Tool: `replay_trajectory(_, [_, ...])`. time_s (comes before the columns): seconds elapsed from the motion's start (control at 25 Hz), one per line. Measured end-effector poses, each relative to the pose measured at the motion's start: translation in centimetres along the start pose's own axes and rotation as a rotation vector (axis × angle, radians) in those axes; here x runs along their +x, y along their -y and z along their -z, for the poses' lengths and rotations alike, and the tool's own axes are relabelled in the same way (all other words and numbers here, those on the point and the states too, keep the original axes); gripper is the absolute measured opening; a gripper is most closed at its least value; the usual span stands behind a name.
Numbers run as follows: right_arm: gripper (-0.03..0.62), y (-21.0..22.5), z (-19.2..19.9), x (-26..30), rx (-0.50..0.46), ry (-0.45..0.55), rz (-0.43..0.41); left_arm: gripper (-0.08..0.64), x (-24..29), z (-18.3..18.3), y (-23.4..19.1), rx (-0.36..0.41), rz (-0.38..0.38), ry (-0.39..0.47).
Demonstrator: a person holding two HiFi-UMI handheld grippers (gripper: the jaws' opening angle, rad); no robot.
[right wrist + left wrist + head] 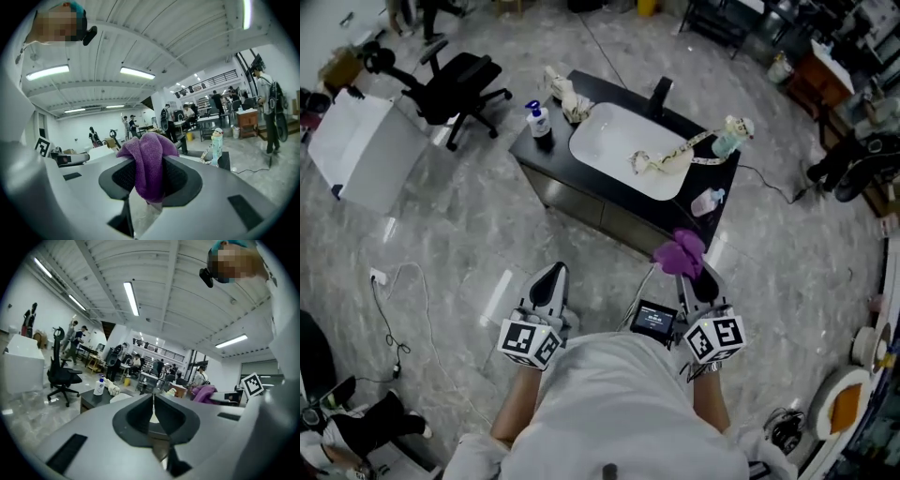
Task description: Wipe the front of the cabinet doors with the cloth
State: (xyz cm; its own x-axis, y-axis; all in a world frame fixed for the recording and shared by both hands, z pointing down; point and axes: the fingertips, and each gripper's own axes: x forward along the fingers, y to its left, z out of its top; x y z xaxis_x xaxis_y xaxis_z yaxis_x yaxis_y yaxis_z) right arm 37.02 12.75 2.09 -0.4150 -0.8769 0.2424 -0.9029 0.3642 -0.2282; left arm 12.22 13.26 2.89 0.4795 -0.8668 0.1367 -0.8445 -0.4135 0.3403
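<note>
A purple cloth (680, 253) is bunched between the jaws of my right gripper (694, 277), which is shut on it; in the right gripper view the cloth (149, 164) fills the gap and sticks up above the jaws. My left gripper (549, 284) is shut with nothing in it, its jaws pressed together in the left gripper view (153, 412). Both grippers are held close to my body, a short way in front of the black vanity cabinet (581, 199), whose door fronts face me. Neither touches the cabinet.
On the cabinet top lie a white basin (623, 150), a soap bottle (538, 119), a rolled cloth (566, 97), a toy figure (729, 136) and a small bottle (707, 202). A black office chair (455, 84) and a white box (358, 150) stand at left. Cables trail on the floor.
</note>
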Motion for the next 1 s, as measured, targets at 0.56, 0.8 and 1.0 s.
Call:
replay_trajectory(0.56, [0.138, -0.3, 2.4, -1.6, -0.006, 0.022, 0.152, 0.017, 8.5, 0.1, -1.9, 0.046, 0.410, -0.187])
replay_trajectory(0.8, [0.138, 3.4, 5.0, -3.1, -0.029, 0.004, 0.116, 0.017, 8.0, 2.3, 2.8, 0.010, 0.398, -0.234])
replay_trajectory(1.0, [0.138, 5.7, 7.5, -1.8, -0.040, -0.023, 0.037, 0.017, 6.9, 4.2, 4.9, 0.020, 0.375, -0.238])
